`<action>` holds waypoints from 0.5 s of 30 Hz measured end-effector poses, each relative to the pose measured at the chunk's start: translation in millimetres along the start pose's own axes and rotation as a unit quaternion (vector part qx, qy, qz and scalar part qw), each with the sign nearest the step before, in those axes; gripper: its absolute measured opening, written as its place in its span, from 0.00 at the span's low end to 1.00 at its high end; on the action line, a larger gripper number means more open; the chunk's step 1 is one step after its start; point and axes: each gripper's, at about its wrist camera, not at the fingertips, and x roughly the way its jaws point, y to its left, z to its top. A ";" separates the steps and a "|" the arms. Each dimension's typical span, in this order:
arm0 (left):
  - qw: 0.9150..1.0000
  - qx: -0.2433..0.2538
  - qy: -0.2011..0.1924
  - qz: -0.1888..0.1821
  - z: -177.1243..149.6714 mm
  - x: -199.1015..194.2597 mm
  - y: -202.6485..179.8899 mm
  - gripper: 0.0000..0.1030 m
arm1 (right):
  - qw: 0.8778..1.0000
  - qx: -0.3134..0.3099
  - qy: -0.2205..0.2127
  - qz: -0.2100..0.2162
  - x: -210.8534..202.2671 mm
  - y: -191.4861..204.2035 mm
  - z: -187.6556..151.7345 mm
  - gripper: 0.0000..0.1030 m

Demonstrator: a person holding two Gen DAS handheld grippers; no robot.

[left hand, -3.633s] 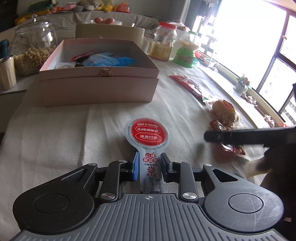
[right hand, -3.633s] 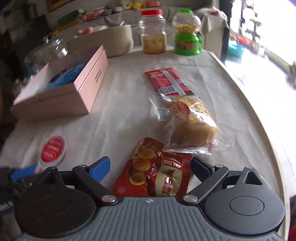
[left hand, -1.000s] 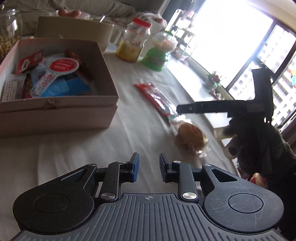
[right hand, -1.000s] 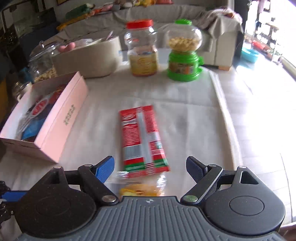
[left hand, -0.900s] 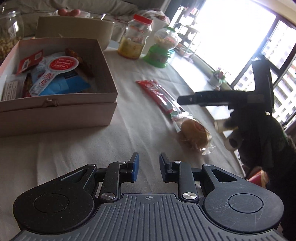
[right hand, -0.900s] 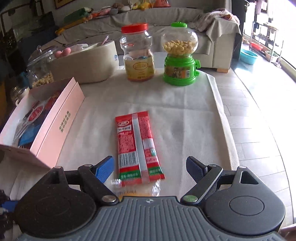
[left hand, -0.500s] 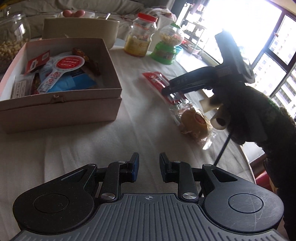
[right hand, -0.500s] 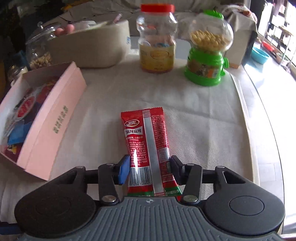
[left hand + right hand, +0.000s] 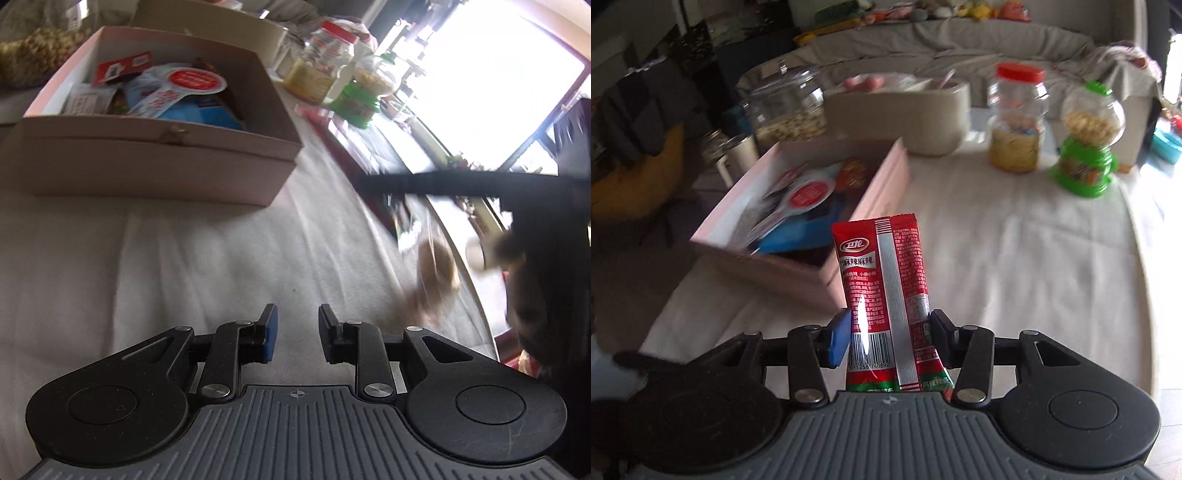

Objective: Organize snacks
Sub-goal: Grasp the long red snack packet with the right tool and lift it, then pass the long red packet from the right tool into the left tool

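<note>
My right gripper is shut on a long red snack packet and holds it in the air, its free end pointing toward the pink box. The box holds several snack packs, among them a round red-lidded pack. My left gripper is empty, its jaws a small gap apart, low over the white tablecloth in front of the box. A wrapped bun lies blurred at the right on the table. The right gripper's dark body crosses the left wrist view above it.
At the back stand a red-lidded jar, a green candy dispenser, a beige bowl and a glass jar of nuts. The table's right edge runs beside the bun. A sofa is behind.
My right gripper has lifted the red packet off the table and swung left toward the box. My left gripper has dropped lower and nearer the box, still empty.
</note>
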 end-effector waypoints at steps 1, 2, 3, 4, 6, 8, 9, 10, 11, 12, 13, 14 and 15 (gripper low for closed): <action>1.000 -0.004 -0.001 -0.001 0.2 -1.1 2.6 0.27 | 1.000 0.001 0.009 0.009 0.8 6.1 -5.7 0.45; 1.000 -0.007 -0.003 -0.002 -0.3 -2.5 4.6 0.27 | 1.000 0.003 0.018 0.018 1.4 9.9 -12.8 0.45; 1.000 -0.010 -0.004 -0.004 -0.8 -4.0 6.0 0.27 | 0.999 0.005 0.028 0.029 2.1 12.5 -18.7 0.45; 1.000 -0.013 -0.005 -0.005 -1.3 -5.1 7.6 0.27 | 0.999 0.008 0.036 0.039 3.8 14.9 -24.6 0.45; 1.000 -0.018 -0.005 -0.008 -1.3 -5.6 12.2 0.27 | 0.997 0.010 0.053 0.052 7.3 18.3 -35.8 0.45; 1.000 -0.021 -0.004 -0.008 -1.7 -6.3 13.5 0.27 | 0.996 0.009 0.066 0.063 10.6 20.5 -45.7 0.45; 1.000 -0.022 -0.004 -0.007 -1.3 -5.2 12.5 0.27 | 0.995 0.006 0.070 0.067 10.2 22.0 -50.2 0.47; 1.000 -0.023 -0.004 -0.007 -1.2 -5.0 12.3 0.27 | 0.995 0.002 0.072 0.072 8.5 23.4 -54.4 0.47; 1.000 -0.024 -0.005 -0.007 -1.5 -5.7 11.3 0.27 | 0.995 0.001 0.071 0.075 7.2 23.3 -58.3 0.48; 1.000 -0.023 -0.005 -0.009 -1.4 -5.7 10.7 0.27 | 0.995 0.001 0.066 0.075 2.7 23.4 -61.9 0.48; 1.000 -0.023 -0.006 -0.010 -1.9 -6.5 9.7 0.27 | 0.996 0.000 0.058 0.074 -2.4 22.5 -64.7 0.48; 1.000 -0.021 -0.005 -0.011 -1.8 -6.2 8.5 0.27 | 0.996 -0.001 0.048 0.070 -8.5 21.4 -68.0 0.48; 1.000 -0.019 -0.004 -0.012 -1.5 -5.2 6.9 0.27 | 0.997 -0.001 0.037 0.064 -14.9 19.6 -70.8 0.48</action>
